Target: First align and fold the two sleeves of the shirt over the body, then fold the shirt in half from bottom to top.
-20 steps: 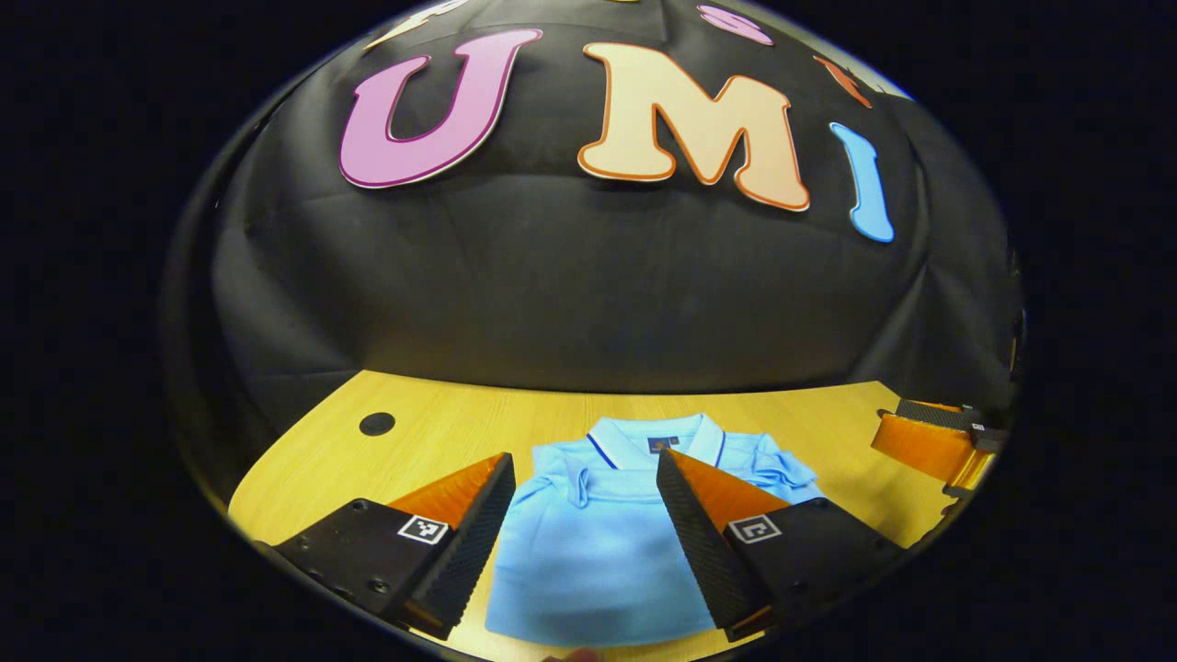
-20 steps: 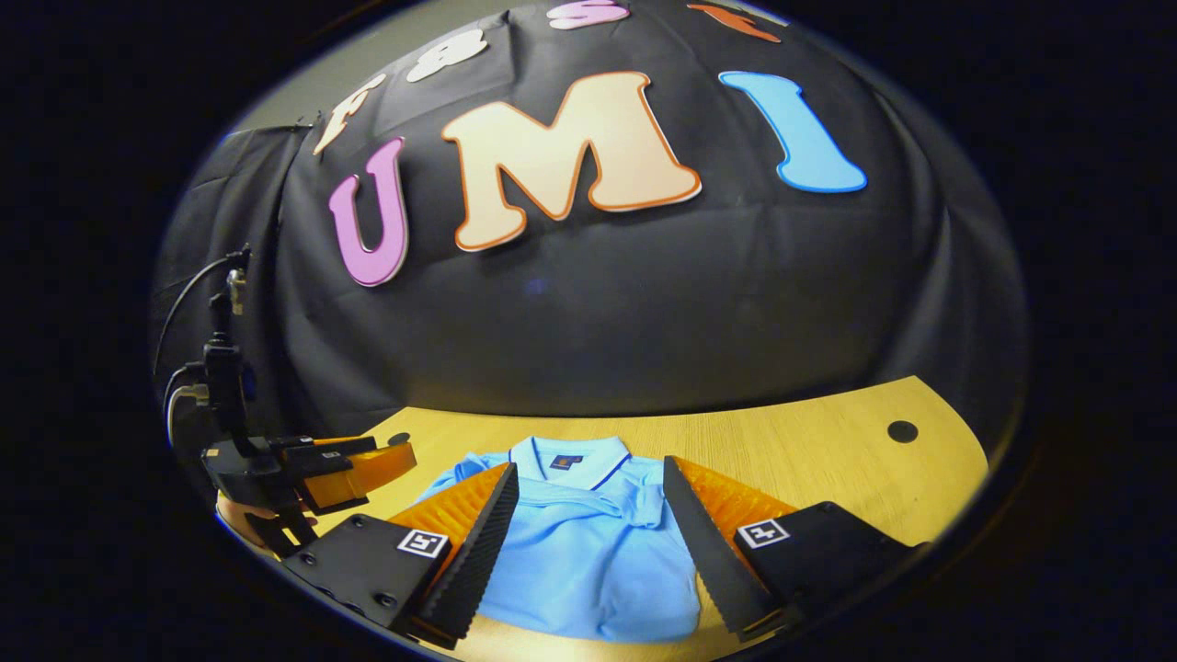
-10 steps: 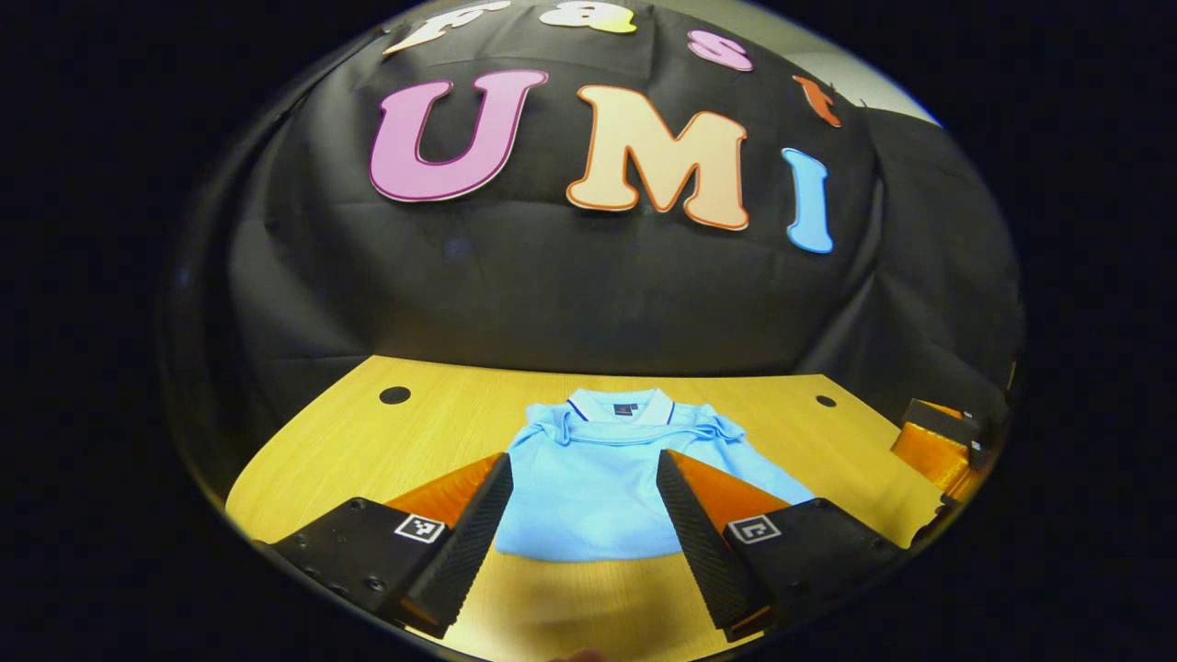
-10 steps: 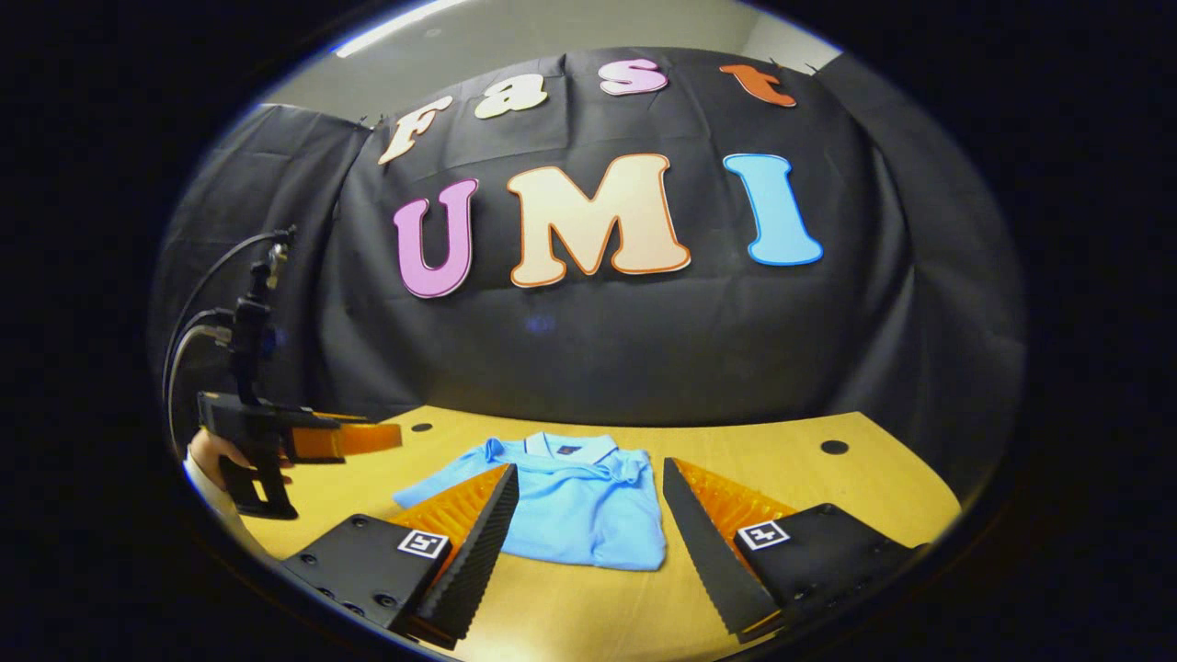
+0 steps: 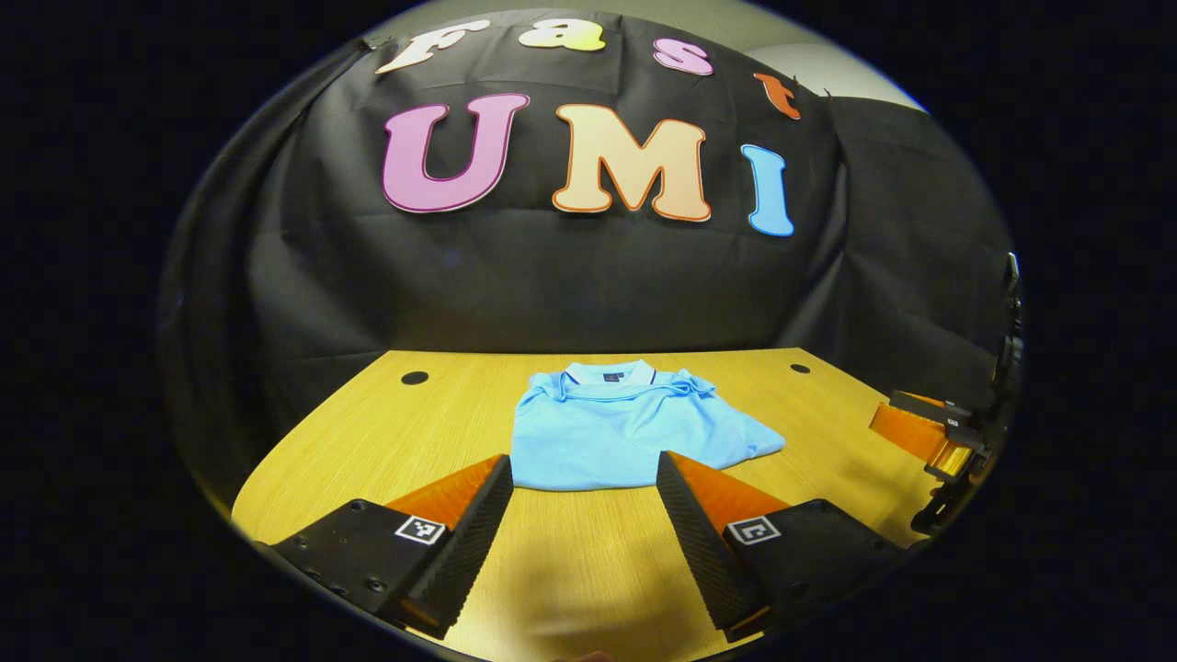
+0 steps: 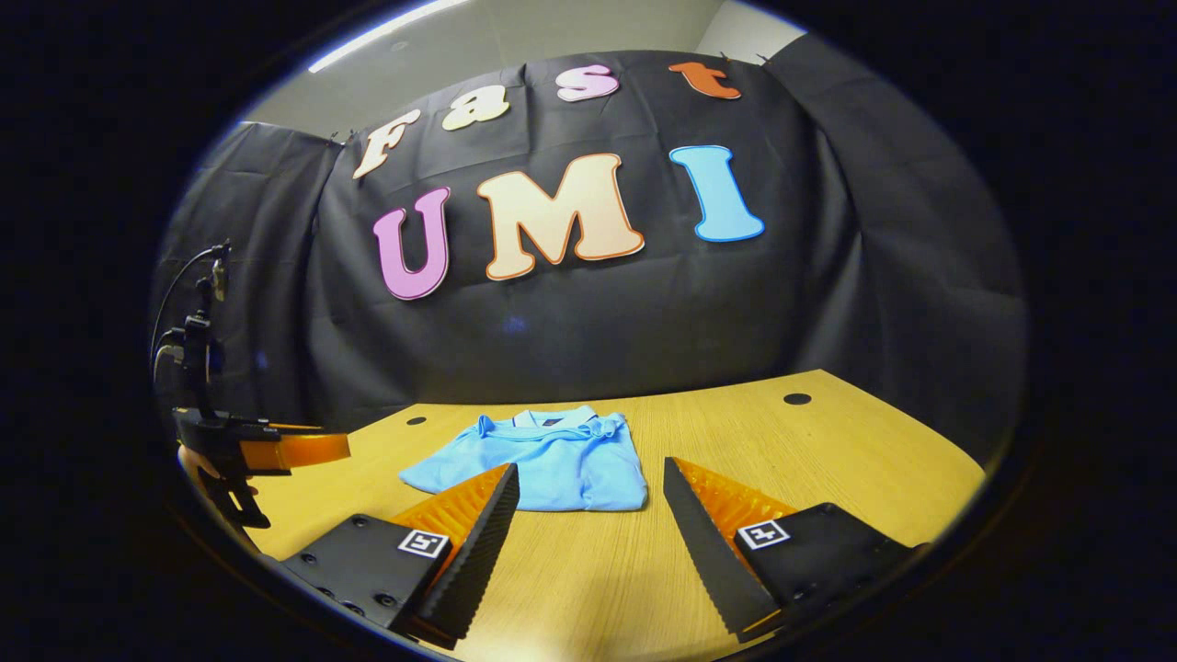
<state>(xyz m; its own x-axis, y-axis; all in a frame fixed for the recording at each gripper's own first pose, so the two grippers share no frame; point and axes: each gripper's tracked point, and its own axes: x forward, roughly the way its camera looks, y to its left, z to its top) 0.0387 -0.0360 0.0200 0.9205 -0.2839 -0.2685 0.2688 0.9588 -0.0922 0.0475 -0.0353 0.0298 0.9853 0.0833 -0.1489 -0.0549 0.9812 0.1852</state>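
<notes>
Shirt [image 5: 625, 432]: folded on surface [image 5: 570, 561]; soft, light, limp. Take hold at hem corners. Left gripper [image 5: 584, 496], right gripper [image 6: 588, 506]: fingers spread, empty.

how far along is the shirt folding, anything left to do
It looks finished. The shirt lies on the table as a compact folded block, sleeves tucked in and collar at the far edge. Nothing is in hand: the left gripper and right gripper are both open, short of it. One corner sticks out slightly.
</notes>
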